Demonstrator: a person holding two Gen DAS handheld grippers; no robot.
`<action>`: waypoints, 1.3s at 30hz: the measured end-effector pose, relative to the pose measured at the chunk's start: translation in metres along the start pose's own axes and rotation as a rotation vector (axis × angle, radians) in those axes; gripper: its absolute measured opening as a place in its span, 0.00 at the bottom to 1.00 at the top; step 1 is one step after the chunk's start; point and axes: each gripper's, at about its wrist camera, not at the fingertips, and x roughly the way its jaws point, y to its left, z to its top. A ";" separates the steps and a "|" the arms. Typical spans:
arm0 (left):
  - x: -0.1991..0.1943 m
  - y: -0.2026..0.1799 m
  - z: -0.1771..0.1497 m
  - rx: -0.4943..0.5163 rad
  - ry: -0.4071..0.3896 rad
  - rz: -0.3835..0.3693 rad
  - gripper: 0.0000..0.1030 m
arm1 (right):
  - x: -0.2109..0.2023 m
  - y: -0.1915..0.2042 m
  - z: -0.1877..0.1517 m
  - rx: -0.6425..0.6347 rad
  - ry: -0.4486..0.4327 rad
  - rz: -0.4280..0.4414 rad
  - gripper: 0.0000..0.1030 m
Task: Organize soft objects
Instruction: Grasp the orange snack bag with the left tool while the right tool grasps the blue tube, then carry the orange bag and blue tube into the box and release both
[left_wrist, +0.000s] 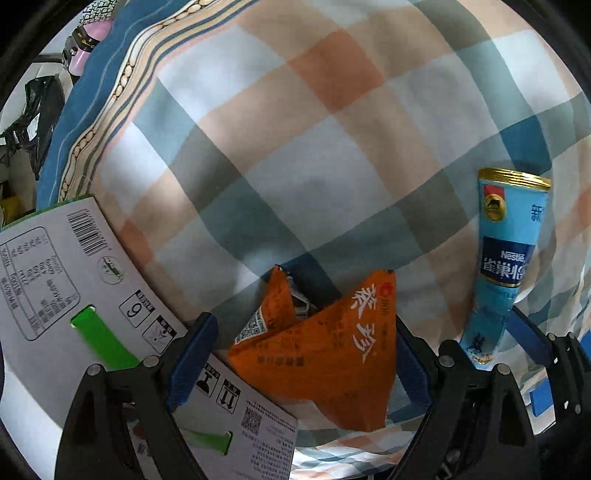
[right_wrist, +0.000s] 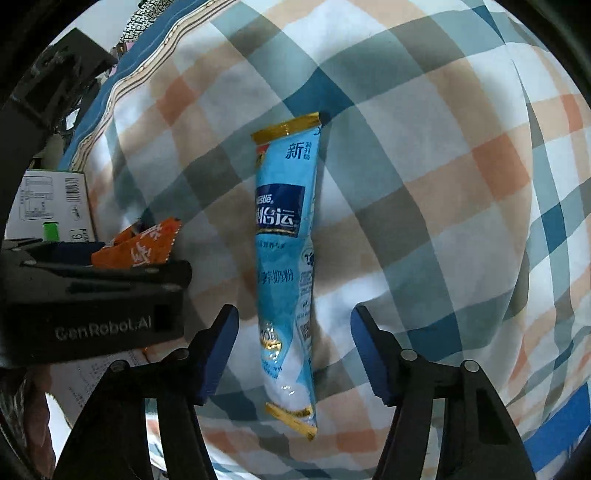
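An orange snack packet (left_wrist: 325, 339) lies on the plaid quilt (left_wrist: 295, 147) against a white carton. My left gripper (left_wrist: 301, 360) points down over it, open, with the packet between its blue fingers; the left pad stands just clear of it. A long light-blue milk-powder sachet (right_wrist: 284, 258) lies lengthwise on the quilt (right_wrist: 443, 184). My right gripper (right_wrist: 295, 350) is open astride the sachet's near half, and neither pad touches it. The sachet (left_wrist: 506, 240) also shows at the right of the left wrist view. The left gripper's black body (right_wrist: 92, 295) and the orange packet (right_wrist: 140, 251) show at the left of the right wrist view.
A white carton (left_wrist: 55, 277) with green handle slots lies at the left, touching the orange packet; the same carton (right_wrist: 48, 206) appears in the right wrist view. A blue striped sheet edge (left_wrist: 92, 74) borders the quilt. Beyond it are a pink object (left_wrist: 88, 40) and a black bag (left_wrist: 37, 103).
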 end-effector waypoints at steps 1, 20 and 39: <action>0.001 0.000 0.000 -0.006 -0.003 -0.013 0.76 | 0.001 0.002 0.000 -0.003 -0.002 -0.011 0.58; -0.012 -0.007 -0.012 -0.071 -0.106 0.004 0.61 | -0.004 0.002 0.003 -0.013 -0.007 -0.081 0.20; -0.177 0.057 -0.177 -0.233 -0.564 -0.234 0.60 | -0.149 0.036 -0.063 -0.160 -0.185 0.053 0.17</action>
